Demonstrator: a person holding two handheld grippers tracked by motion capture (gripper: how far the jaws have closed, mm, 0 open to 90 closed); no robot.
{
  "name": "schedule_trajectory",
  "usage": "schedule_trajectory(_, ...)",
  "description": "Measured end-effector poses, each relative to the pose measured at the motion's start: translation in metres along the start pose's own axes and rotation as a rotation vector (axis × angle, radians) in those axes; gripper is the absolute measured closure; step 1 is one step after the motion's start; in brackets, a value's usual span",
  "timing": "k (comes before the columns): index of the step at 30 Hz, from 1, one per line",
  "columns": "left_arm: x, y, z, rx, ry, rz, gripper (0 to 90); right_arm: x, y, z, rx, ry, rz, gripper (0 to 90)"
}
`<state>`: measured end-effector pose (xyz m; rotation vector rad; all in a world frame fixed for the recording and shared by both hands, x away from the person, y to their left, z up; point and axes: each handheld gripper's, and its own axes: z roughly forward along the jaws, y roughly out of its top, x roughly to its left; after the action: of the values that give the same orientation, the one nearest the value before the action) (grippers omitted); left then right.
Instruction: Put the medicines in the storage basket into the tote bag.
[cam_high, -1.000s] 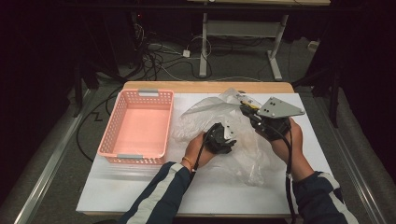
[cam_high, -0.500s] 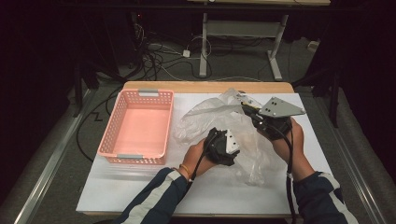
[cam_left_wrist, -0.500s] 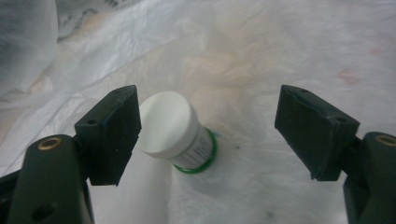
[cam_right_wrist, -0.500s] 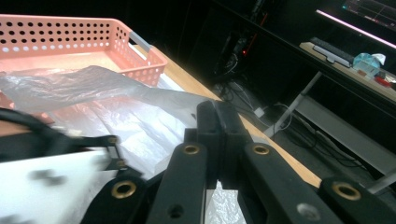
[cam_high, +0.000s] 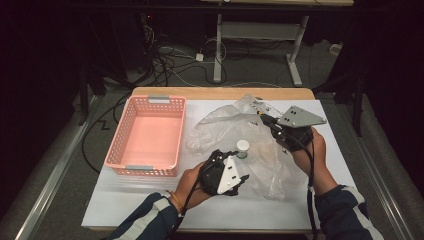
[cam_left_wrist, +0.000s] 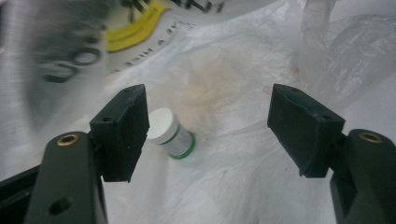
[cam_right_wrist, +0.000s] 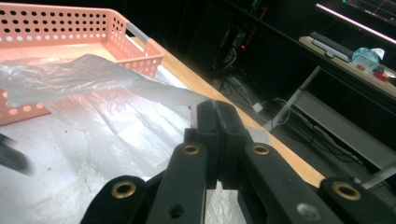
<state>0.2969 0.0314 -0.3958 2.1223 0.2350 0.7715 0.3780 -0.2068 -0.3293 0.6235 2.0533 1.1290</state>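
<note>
The right hand-held gripper (cam_right_wrist: 217, 135) pinches the plastic bag (cam_right_wrist: 116, 88) with closed jaws; the left hand-held gripper (cam_left_wrist: 210, 126) stands wide apart, empty, near a small bottle (cam_left_wrist: 169, 133).

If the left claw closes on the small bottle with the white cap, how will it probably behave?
The small bottle looks like smooth, rigid plastic, so it should keep its shape but might slip. It appears to lie tilted on the crinkled plastic bag, so a push may roll it. It seems light; the open left claw may knock it away.

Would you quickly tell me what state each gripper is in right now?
Left gripper: open, holding nothing, jaws apart facing the small white-capped bottle.
Right gripper: closed, pinching an edge of the clear plastic bag.
</note>
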Motion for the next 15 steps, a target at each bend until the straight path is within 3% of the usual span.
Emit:
schedule_trajectory(4,0.013,-0.012,-0.03,-0.031,0.105,-0.058,23.2,-0.001,-0.003,0.0,0.006,-0.002,-0.003,90.0)
schedule_trajectory(9,0.03,-0.035,-0.05,-0.004,0.204,-0.121,21.2,-0.005,-0.006,-0.002,0.01,-0.011,0.005,90.0)
schedule_trajectory(13,0.041,-0.048,-0.042,0.071,0.163,-0.189,19.2,-0.007,-0.008,-0.003,0.014,-0.018,0.001,90.0)
schedule_trajectory(15,0.043,-0.053,-0.035,0.11,0.141,-0.184,20.9,-0.007,-0.009,-0.003,0.016,-0.018,0.004,90.0)
